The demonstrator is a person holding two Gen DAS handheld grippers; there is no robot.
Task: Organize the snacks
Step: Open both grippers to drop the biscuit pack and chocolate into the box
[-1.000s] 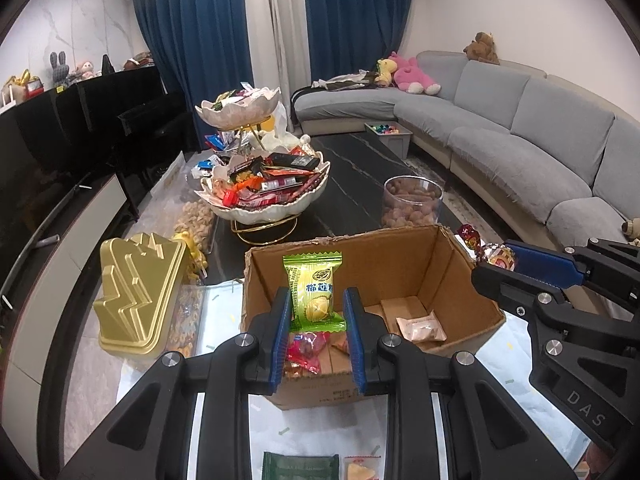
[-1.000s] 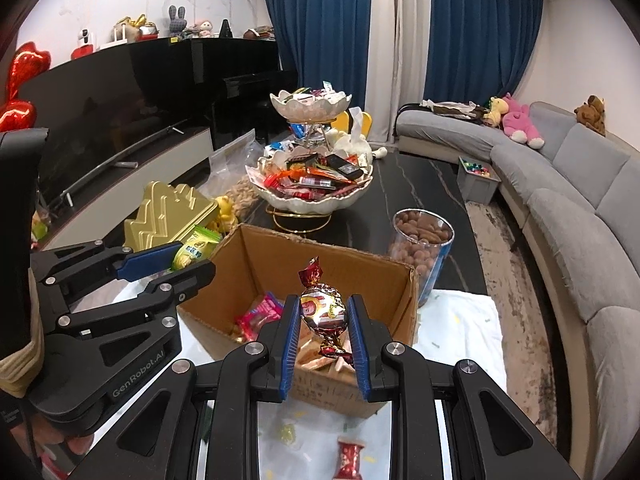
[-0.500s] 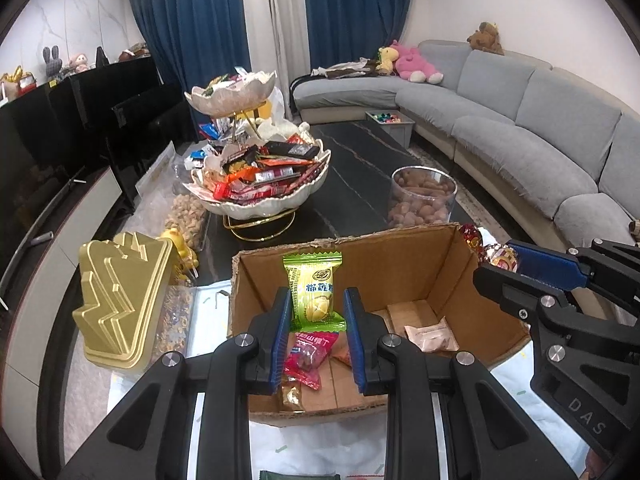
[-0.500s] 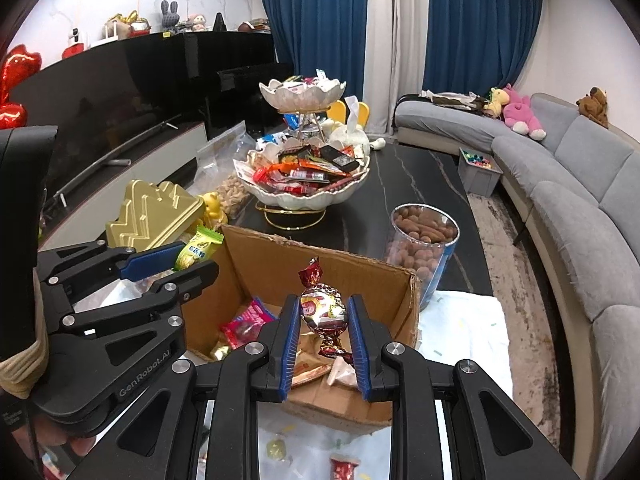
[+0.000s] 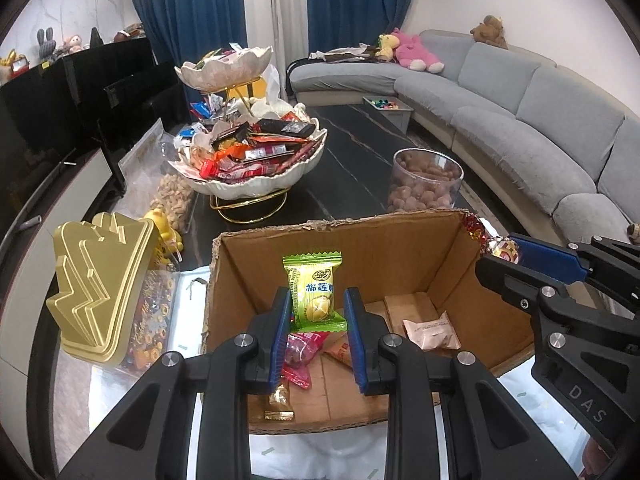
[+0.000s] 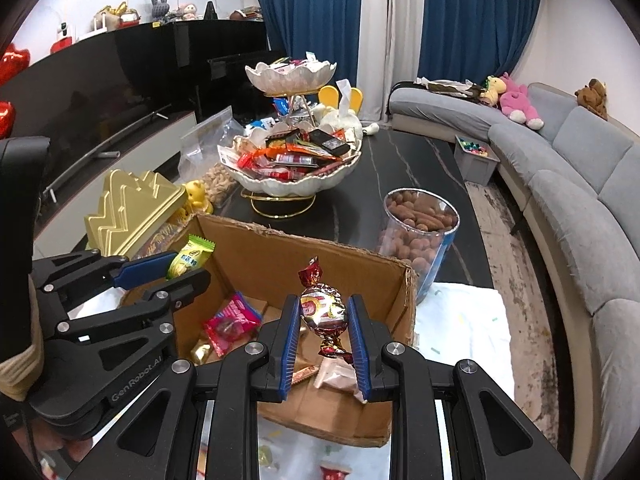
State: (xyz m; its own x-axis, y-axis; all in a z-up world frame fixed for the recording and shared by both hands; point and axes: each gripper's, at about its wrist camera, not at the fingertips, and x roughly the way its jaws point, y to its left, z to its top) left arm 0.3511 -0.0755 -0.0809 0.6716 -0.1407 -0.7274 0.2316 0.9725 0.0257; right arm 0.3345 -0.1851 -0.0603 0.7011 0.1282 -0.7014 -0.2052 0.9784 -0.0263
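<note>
An open cardboard box [image 5: 400,248] stands on a white cloth, with several wrapped snacks lying on its bottom. My left gripper [image 5: 318,320] hangs over the box's near side, shut on an upright green snack packet [image 5: 314,292]. My right gripper [image 6: 324,320] is over the box's right part, shut on a foil-wrapped candy [image 6: 322,308] with red twisted ends. The right wrist view has the left gripper [image 6: 186,268] at its left, the green packet [image 6: 190,256] in its tips. In the left wrist view, the right gripper [image 5: 496,254] reaches in from the right.
Behind the box on the dark table stand a two-tier shell bowl [image 5: 256,188] heaped with snacks and a clear jar of brown nuts [image 5: 424,184]. A gold tin [image 5: 96,280] lies to the left. Loose candies [image 6: 332,472] lie on the cloth [image 6: 460,320]. A grey sofa [image 5: 540,120] runs along the right.
Both grippers have come forward and down over the box, which now fills more of each view. Each still holds its snack.
</note>
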